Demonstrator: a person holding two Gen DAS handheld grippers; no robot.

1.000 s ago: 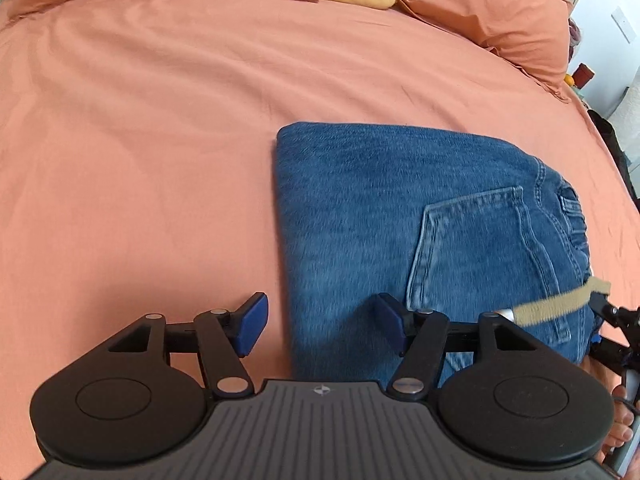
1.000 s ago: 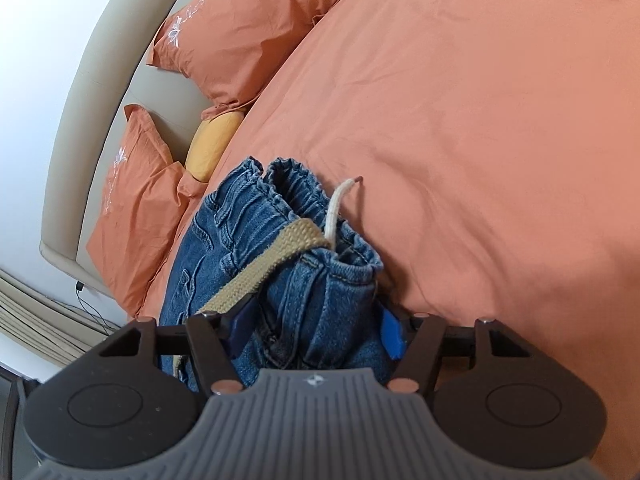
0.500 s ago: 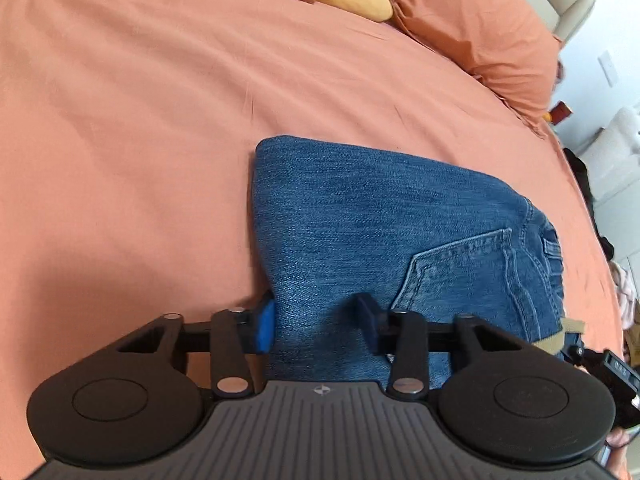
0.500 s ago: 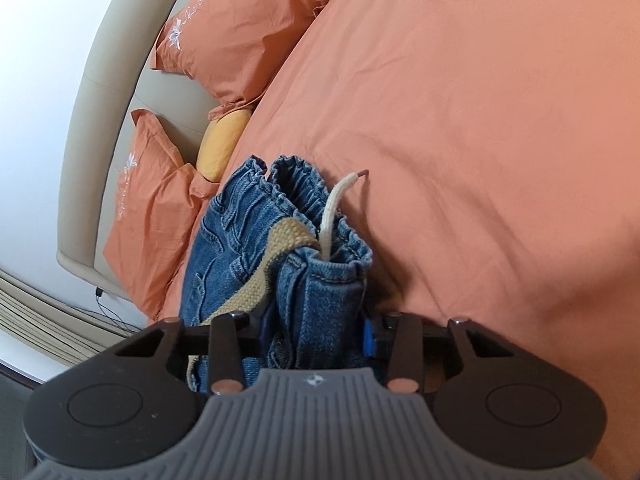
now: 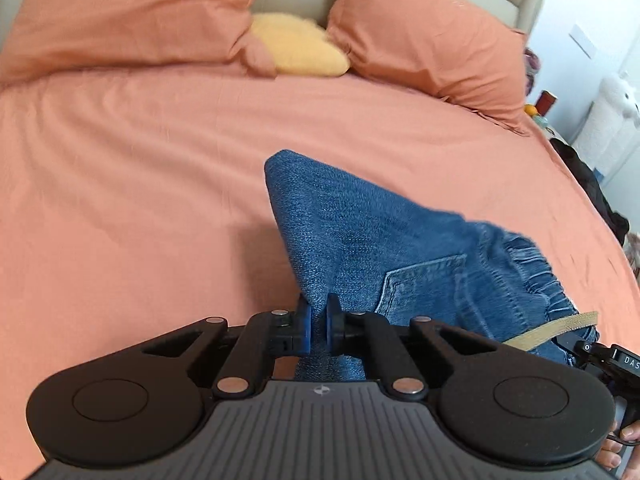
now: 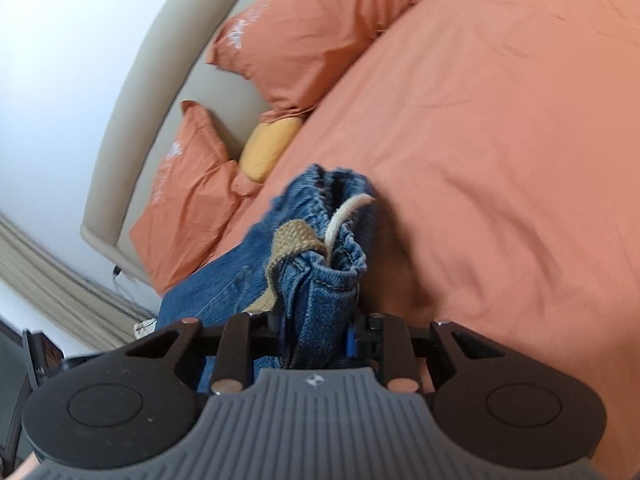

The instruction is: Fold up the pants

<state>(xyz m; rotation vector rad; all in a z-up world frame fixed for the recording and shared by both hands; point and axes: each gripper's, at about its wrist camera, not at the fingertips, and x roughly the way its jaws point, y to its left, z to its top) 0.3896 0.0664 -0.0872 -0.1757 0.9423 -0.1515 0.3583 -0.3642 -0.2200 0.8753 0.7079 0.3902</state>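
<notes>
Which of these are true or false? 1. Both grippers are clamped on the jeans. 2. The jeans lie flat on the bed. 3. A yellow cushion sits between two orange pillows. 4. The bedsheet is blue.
1. True: the left gripper pinches the jeans at a folded edge, and the right gripper grips the bunched waistband.
2. False: the near edge is lifted off the bed.
3. True: the yellow cushion sits between the orange pillows.
4. False: it is orange.
</notes>
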